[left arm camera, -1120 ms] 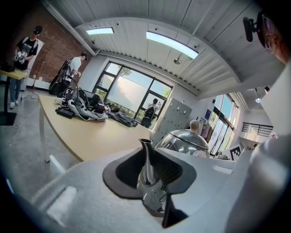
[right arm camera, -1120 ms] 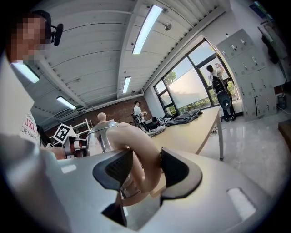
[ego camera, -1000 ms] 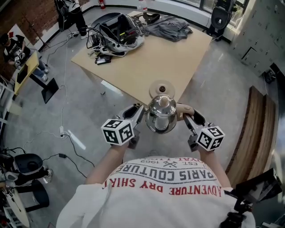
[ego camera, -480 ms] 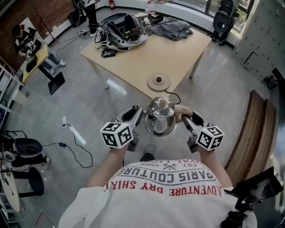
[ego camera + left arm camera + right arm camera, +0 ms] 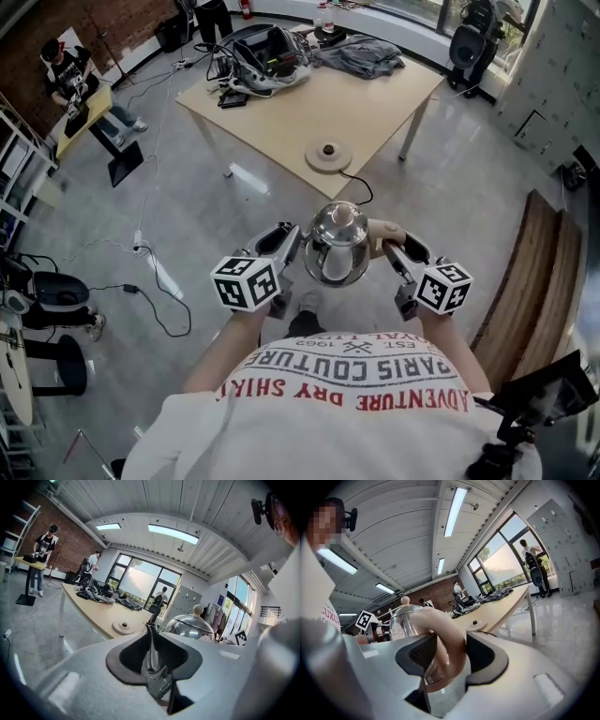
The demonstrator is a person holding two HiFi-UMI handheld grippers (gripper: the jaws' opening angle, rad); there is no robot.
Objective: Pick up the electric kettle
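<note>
Kettle: airborne, well apart from base on table. L gripper clamped on spout; R gripper clamped on handle. Pick-up looks done; nothing left.

The electric kettle is rounded polished steel with a beige lid knob, beige loop handle and slim spout. It is upright in the air above the floor, off the surface.
</note>
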